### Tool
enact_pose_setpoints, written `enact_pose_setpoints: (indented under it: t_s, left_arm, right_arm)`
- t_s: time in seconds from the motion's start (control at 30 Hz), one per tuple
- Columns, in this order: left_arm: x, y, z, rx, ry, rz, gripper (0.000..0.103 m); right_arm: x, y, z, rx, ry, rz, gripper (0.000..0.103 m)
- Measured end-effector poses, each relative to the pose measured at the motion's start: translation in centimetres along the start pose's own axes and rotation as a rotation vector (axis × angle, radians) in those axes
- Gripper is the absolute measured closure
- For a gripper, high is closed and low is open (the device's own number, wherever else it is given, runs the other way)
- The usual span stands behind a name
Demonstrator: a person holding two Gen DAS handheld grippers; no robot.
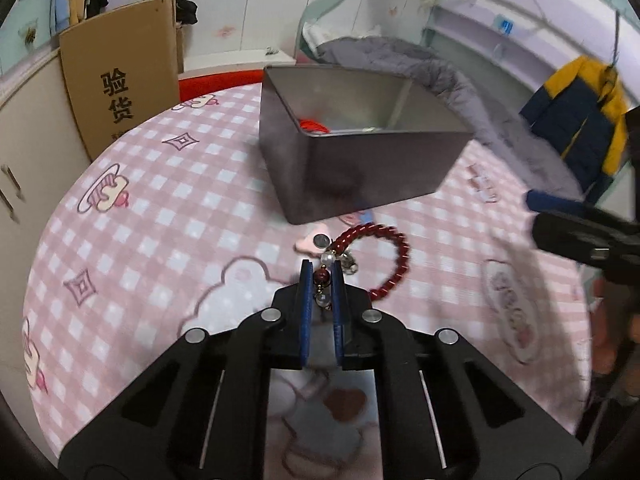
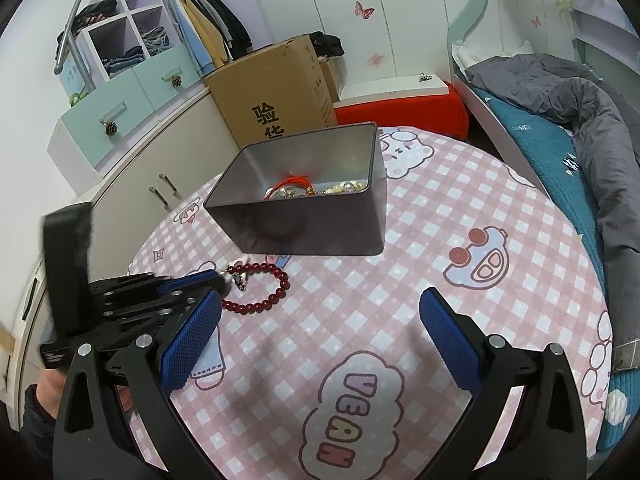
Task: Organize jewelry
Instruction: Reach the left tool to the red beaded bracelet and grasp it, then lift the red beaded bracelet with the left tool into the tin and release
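A dark red bead bracelet (image 1: 394, 258) with a pearl and charm end lies on the pink checked tablecloth in front of a grey metal box (image 1: 376, 176). My left gripper (image 1: 322, 276) is shut on the bracelet's charm end. In the right wrist view the same bracelet (image 2: 264, 296) lies left of centre, with the left gripper (image 2: 218, 280) pinching its left end. The box (image 2: 320, 224) holds a red cord and several pearl and gold pieces (image 2: 316, 188). My right gripper (image 2: 320, 312) is open and empty above the cloth.
A small pink piece (image 1: 314, 242) lies on the cloth beside the bracelet. A cardboard box (image 2: 272, 92) and white cabinets (image 2: 132, 176) stand behind the table at left. A bed with a grey duvet (image 2: 580, 112) is at right. The right gripper (image 1: 580, 232) shows at the right edge.
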State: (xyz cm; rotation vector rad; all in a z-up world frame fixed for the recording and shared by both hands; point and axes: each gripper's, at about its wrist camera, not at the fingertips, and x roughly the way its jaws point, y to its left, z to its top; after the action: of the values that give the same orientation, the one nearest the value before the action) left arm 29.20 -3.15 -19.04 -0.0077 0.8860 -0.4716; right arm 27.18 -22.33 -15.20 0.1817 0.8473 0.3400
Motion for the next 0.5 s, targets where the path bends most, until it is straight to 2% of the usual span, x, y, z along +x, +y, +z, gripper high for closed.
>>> enact_pose_setpoints:
  t_s: [0.27,0.37,0.5]
  left_arm:
    - [-6.0,0.2,-0.7,0.000,-0.106,-0.010,0.095]
    - [-7.9,0.9,-1.0,-0.012,-0.142,0.028,0.095]
    - [-8.8,2.6,-1.5,-0.044,-0.153,0.071,0.095]
  right_arm:
    - [2.3,1.6,-0.2,-0.034,0.048,0.031,0.007]
    - [3.6,3.1,-0.1,-0.075,0.065,0.052,0.007]
    - [6.2,5.1,0.3,-0.136,0.090,0.037,0.008]
